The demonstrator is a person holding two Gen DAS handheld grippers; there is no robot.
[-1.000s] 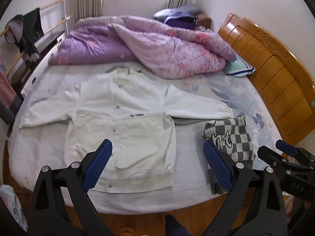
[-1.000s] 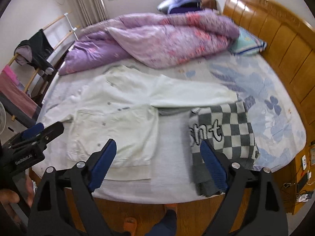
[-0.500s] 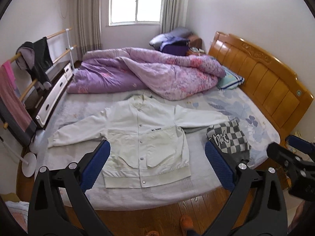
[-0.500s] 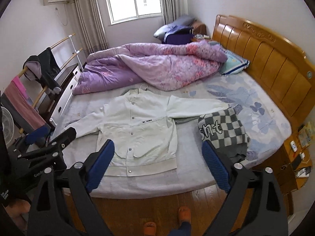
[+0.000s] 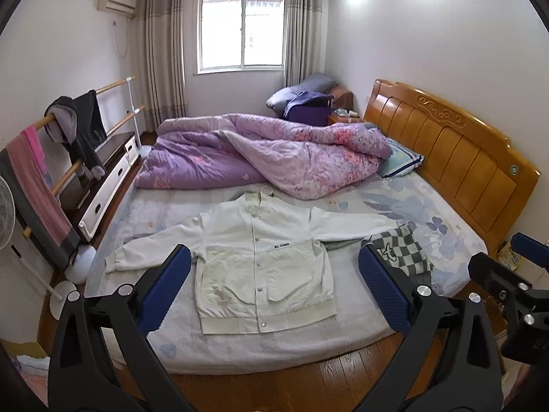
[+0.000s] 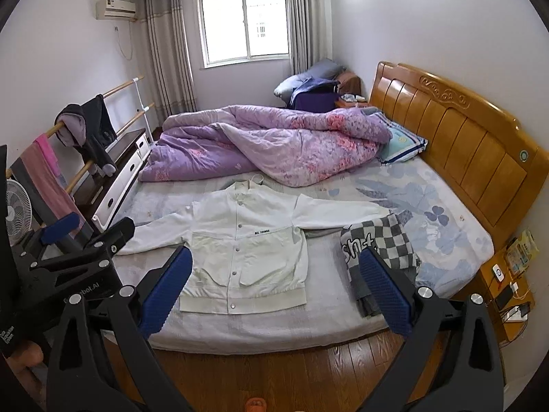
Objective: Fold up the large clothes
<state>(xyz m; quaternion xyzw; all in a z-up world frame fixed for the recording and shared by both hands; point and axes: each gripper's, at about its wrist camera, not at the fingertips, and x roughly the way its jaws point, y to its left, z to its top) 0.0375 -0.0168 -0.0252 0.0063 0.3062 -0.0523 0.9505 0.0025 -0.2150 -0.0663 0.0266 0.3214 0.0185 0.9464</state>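
White and buttoned, the jacket (image 5: 264,261) lies spread flat on the bed (image 5: 343,340) beside a folded checkered garment (image 6: 381,240), while the left gripper (image 5: 274,292) and right gripper (image 6: 274,288) hover wide apart, holding nothing.

White jacket (image 6: 247,240): chest label "ALL THINGS". Checkered garment (image 6: 377,243): large letters "snt", possibly partial. Left tongs (image 6: 82,257): body print, partly legible, "…bot.AI".

Both claws hang level and side by side, near the viewer. The left claw (image 5: 274,286) gapes wide with nothing between its blue pads (image 5: 164,292). The right claw (image 6: 274,288) is spread just as wide, also carrying nothing, its pads (image 6: 384,292) well apart.
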